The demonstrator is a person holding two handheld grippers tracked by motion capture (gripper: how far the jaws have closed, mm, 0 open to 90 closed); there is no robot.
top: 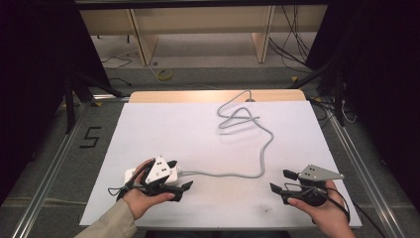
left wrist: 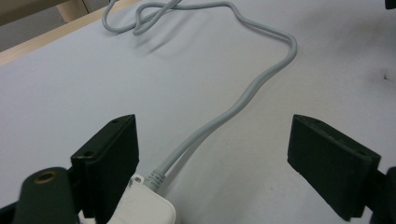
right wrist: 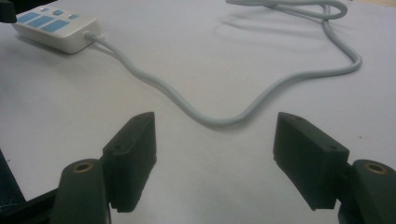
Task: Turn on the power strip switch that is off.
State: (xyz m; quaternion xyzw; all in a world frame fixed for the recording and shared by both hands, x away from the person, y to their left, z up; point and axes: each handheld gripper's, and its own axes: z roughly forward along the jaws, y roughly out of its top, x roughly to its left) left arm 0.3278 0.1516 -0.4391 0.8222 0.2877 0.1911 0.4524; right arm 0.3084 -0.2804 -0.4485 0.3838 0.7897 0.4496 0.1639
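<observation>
So far little looks done: the white power strip [top: 132, 174] lies at seven o'clock on the worktop [top: 163, 134], its grey cord [top: 257, 163] trailing toward twelve. Left tongs [top: 184, 187] gape wide over it, unclamped; right tongs [top: 278, 181] wait wide at five o'clock.

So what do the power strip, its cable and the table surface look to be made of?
Power strip: apparently hard white plastic, smooth with rounded edges and blue socket covers. Cable: likely grey rubber or PVC sheath, matte, bending in loose loops. Table: pale matte sheet, possibly laminate; light wood shows at its far edge.
</observation>
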